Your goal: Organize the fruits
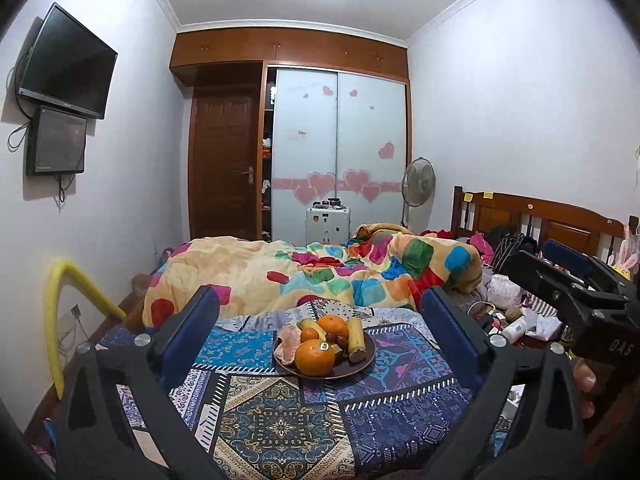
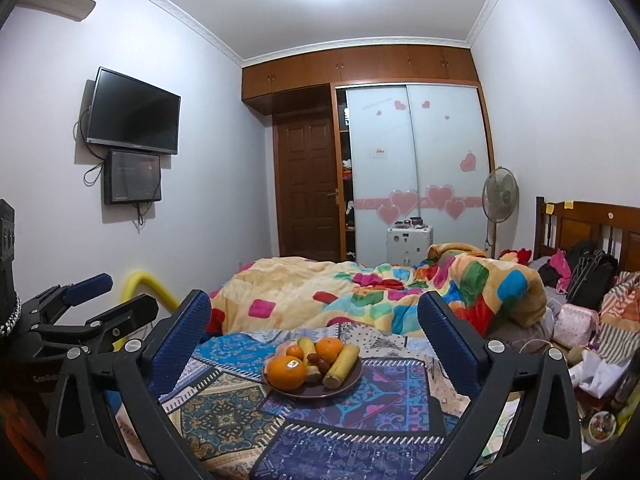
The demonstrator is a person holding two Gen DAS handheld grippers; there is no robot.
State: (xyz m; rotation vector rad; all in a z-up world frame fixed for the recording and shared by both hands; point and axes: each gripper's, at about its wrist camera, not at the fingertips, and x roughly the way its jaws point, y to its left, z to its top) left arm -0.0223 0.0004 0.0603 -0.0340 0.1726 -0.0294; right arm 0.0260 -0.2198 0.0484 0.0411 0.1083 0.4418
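A round dark brown plate [image 1: 362, 364] heaped with oranges [image 1: 315, 357], yellow bananas [image 1: 355, 338] and small red fruits rests on a blue patterned patchwork cloth [image 1: 280, 420] spread over the bed. Both the left hand-held gripper [image 1: 320, 340] and the right hand-held gripper [image 2: 314, 340] stand with blue-padded jaws wide apart, empty, the plate framed between them farther off. Only the left view shows pale peeled fruit [image 1: 289, 342] at the plate's left edge, and a fingertip [image 1: 585, 378] beside the right tool.

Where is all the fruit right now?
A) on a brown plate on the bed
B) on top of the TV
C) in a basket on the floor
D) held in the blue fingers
A: the oranges and bananas sit piled on the brown plate, which rests on the patterned cloth covering the bed.
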